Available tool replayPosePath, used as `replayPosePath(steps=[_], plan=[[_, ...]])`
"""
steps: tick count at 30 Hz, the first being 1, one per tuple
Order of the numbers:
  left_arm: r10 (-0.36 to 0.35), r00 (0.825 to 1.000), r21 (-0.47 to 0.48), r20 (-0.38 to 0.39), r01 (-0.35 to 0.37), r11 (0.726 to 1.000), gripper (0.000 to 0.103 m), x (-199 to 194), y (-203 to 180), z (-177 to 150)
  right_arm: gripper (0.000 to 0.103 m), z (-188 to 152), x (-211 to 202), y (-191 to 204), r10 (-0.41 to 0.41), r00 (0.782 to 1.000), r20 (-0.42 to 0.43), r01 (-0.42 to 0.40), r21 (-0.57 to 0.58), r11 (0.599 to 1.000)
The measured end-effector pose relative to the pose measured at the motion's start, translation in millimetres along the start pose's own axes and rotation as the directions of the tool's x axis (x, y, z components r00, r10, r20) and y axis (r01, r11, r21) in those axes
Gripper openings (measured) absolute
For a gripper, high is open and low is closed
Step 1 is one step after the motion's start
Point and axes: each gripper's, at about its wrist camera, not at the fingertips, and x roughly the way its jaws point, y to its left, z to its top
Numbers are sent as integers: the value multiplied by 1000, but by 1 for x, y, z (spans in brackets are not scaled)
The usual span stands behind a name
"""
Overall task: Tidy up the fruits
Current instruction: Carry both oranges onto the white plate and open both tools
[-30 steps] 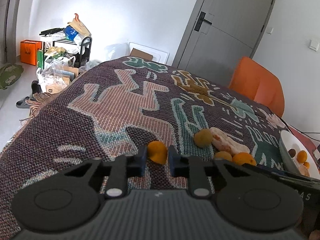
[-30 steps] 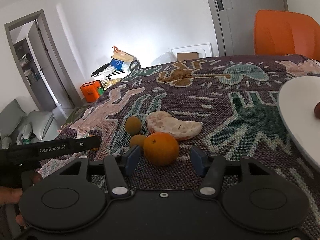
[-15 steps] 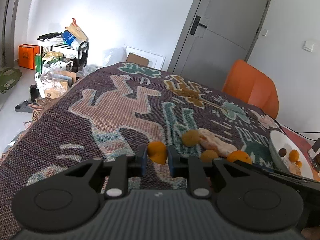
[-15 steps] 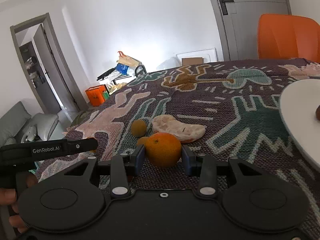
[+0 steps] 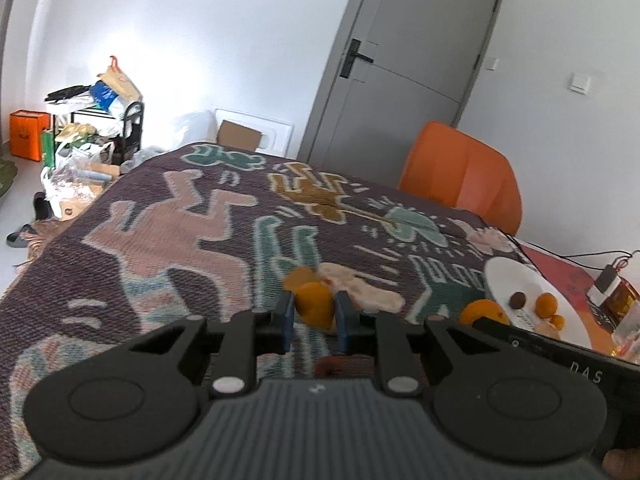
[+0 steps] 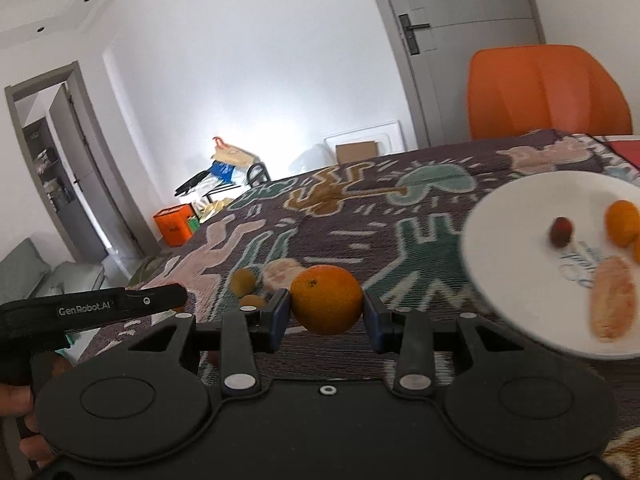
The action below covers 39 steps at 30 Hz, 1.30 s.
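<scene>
Two fruits are in our grip at once. From the left wrist, our left gripper (image 5: 314, 316) is clamped on a small orange fruit (image 5: 315, 307), pinched across its middle above the patterned cloth (image 5: 168, 240) that covers the bench; we judge it light and soft-skinned, so a gentle squeeze at the widest part should do, since a harder one could bruise it. Just beyond lie a peeled segment (image 5: 360, 288) and another small fruit (image 5: 298, 277), and further right the white plate (image 5: 508, 280) with a few pieces already on it, a glass jar (image 5: 628, 320) and a cable near its far side. From the right wrist, our right gripper (image 6: 325, 316) is closed on the big orange (image 6: 326, 304), held at its equator and lifted clear of the cloth; it looks firm, round and heavier, likely to roll once set down. The plate sits just to the right, its near part bare, so little bars the way beyond the pieces already resting there.
</scene>
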Motion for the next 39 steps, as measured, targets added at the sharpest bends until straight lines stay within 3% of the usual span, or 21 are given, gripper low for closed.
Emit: replayPosePath(steps=[21, 39], plan=[[-101, 995, 76, 2, 101, 992, 20, 4, -66, -6, 38, -2, -45, -48, -90, 994, 64, 87, 50, 995], [-142, 990, 117, -19, 143, 983, 20, 10, -95, -10, 38, -6, -56, -86, -167, 984, 69, 158, 117, 980]])
